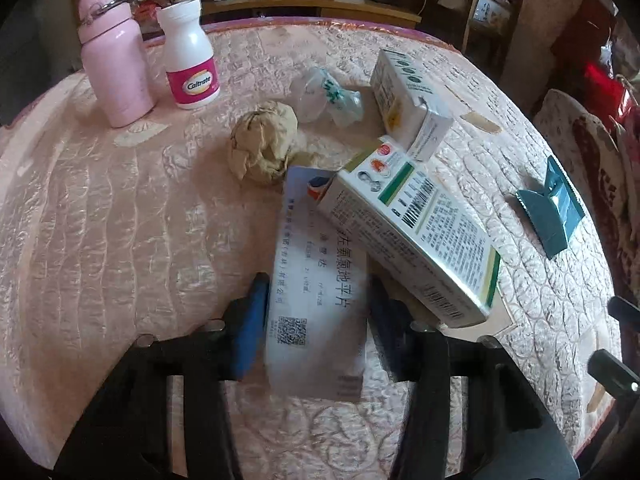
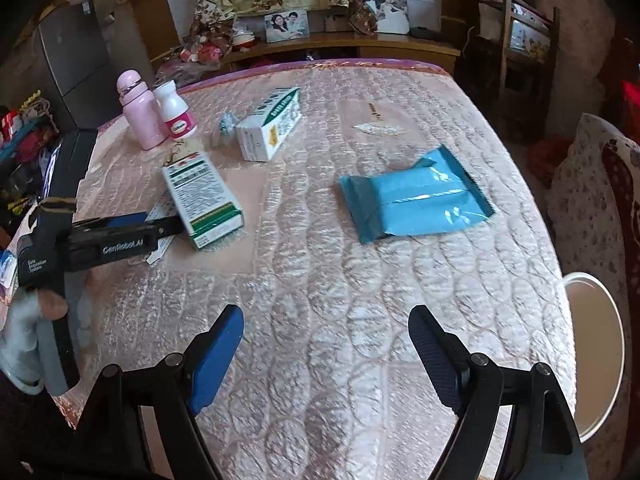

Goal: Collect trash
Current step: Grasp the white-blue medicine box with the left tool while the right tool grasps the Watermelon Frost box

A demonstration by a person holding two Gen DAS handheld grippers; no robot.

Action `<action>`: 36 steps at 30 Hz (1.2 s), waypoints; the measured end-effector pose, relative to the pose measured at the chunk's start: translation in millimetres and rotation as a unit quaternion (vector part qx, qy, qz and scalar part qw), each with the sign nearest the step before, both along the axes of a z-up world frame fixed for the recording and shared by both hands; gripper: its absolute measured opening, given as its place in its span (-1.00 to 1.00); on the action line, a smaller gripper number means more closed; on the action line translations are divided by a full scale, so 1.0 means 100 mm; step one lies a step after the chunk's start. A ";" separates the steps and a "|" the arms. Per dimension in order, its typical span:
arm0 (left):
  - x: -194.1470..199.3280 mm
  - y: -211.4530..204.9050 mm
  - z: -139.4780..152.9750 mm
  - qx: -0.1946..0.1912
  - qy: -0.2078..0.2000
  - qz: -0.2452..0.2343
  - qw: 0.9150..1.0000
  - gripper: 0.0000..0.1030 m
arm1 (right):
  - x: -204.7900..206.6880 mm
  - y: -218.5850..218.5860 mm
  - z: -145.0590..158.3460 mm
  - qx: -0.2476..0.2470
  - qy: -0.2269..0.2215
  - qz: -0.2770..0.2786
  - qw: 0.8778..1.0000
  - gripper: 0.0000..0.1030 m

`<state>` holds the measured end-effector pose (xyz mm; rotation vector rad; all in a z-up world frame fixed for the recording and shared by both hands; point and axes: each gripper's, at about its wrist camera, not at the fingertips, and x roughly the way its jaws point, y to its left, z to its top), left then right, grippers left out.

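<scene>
Flat white medicine carton (image 1: 316, 280) sits between my left jaws, pads flanking its long edges, contact unconfirmed; a green-striped box (image 1: 408, 236) overlaps its far end. My right jaws stand open over bare tabletop (image 2: 320, 320), short of the blue wrapper (image 2: 416, 200).

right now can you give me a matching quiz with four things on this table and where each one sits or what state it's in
Things:
1. flat white box
2. teal packet
3. crumpled brown paper
4. pink flask

Places or states:
A. standing upright beside the white pill bottle
B. lying alone on the right part of the table
C. between the fingers of the left tool
D. balled up near the clear plastic wrapper

Pairs: 1-C, 2-B, 3-D, 4-A
</scene>
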<state>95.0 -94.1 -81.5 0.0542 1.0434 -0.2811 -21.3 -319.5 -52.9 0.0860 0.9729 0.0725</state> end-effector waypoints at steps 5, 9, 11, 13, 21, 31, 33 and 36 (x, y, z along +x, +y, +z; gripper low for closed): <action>-0.10 0.33 0.02 0.000 -0.008 0.026 1.000 -0.14 | 0.21 0.20 -0.03 0.013 -0.001 0.031 0.999 0.60; -0.19 0.60 -0.01 0.009 -0.006 0.045 0.999 -0.14 | 0.48 0.47 -0.07 0.034 0.003 0.062 0.998 0.60; -0.25 0.68 0.01 0.012 -0.009 0.053 0.999 -0.14 | 0.59 0.59 -0.09 0.034 0.003 0.074 0.997 0.60; -0.28 0.71 0.02 0.007 -0.006 0.057 0.998 -0.14 | 0.71 0.73 -0.12 0.026 0.003 0.087 0.996 0.60; -0.31 0.77 -0.02 -0.006 0.002 0.067 0.998 -0.13 | 1.16 1.06 -0.23 -0.007 0.014 0.120 0.993 0.60; -0.28 0.73 0.00 -0.010 0.007 0.072 0.997 -0.08 | 1.04 0.96 -0.34 0.036 0.065 0.078 0.994 0.25; -0.25 0.72 0.00 -0.010 0.007 0.075 0.997 -0.07 | 0.95 0.95 -0.32 0.033 0.054 0.070 0.996 0.28; -0.22 0.70 -0.01 -0.009 0.003 0.079 0.997 -0.07 | 0.90 1.00 -0.31 0.025 0.040 0.079 0.996 0.46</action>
